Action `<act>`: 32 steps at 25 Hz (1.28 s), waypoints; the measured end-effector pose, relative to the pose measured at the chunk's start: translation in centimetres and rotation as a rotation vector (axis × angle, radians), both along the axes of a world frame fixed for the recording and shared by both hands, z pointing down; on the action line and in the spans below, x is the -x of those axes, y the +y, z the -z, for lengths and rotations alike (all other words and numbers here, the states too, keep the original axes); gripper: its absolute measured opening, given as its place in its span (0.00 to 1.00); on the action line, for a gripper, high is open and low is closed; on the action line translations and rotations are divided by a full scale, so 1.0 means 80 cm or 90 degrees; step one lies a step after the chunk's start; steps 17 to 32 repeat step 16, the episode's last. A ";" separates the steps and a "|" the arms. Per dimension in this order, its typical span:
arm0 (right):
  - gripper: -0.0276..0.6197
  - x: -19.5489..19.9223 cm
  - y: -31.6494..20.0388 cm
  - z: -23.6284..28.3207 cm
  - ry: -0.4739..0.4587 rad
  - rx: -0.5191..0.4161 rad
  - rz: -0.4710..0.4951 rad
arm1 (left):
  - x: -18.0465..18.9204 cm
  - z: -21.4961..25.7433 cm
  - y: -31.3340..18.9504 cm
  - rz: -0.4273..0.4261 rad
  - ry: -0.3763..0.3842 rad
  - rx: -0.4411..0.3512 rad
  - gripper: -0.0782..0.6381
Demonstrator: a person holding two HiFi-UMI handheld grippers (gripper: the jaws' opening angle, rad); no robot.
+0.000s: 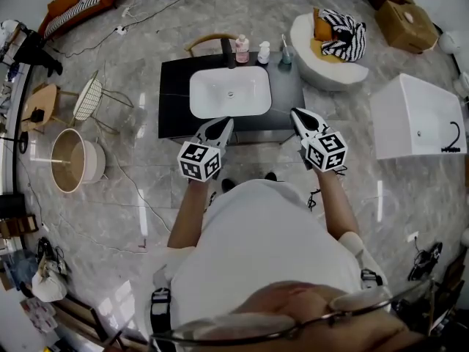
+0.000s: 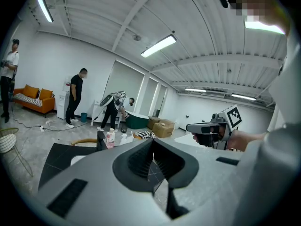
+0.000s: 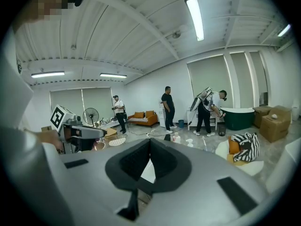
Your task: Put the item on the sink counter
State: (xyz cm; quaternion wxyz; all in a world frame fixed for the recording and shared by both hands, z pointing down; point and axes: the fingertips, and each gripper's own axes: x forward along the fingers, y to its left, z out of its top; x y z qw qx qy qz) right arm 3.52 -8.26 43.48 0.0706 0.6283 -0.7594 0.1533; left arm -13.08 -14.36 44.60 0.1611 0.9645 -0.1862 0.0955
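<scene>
A dark sink counter point(image 1: 172, 97) with a white basin point(image 1: 230, 92) stands in front of me on the marble floor. A black tap point(image 1: 228, 50), a pink bottle point(image 1: 242, 49), a white bottle point(image 1: 264, 52) and a teal-topped bottle point(image 1: 286, 53) line its far edge. My left gripper point(image 1: 228, 122) hovers at the counter's near edge, shut, with nothing between its jaws. My right gripper point(image 1: 296, 113) is level with it at the near right corner, also shut and empty. The left gripper point(image 2: 153, 142) points at the pink bottle point(image 2: 110, 138). The right gripper point(image 3: 150, 142) points the same way.
A white chair point(image 1: 330, 68) with a striped cloth stands at the counter's far right. A white bathtub point(image 1: 418, 116) is at the right and cardboard boxes point(image 1: 403, 20) behind it. A wire stool point(image 1: 88, 97) and a round tub point(image 1: 73, 160) stand at the left. Cables cross the floor. Several people stand far behind.
</scene>
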 end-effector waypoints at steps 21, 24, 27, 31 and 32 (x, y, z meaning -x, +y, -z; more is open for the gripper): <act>0.05 -0.014 -0.020 0.008 0.011 -0.002 -0.003 | -0.005 -0.002 -0.014 0.005 0.014 0.015 0.12; 0.05 -0.014 -0.020 0.008 0.011 -0.002 -0.003 | -0.005 -0.002 -0.014 0.005 0.014 0.015 0.12; 0.05 -0.014 -0.020 0.008 0.011 -0.002 -0.003 | -0.005 -0.002 -0.014 0.005 0.014 0.015 0.12; 0.05 -0.014 -0.020 0.008 0.011 -0.002 -0.003 | -0.005 -0.002 -0.014 0.005 0.014 0.015 0.12; 0.05 -0.014 -0.020 0.008 0.011 -0.002 -0.003 | -0.005 -0.002 -0.014 0.005 0.014 0.015 0.12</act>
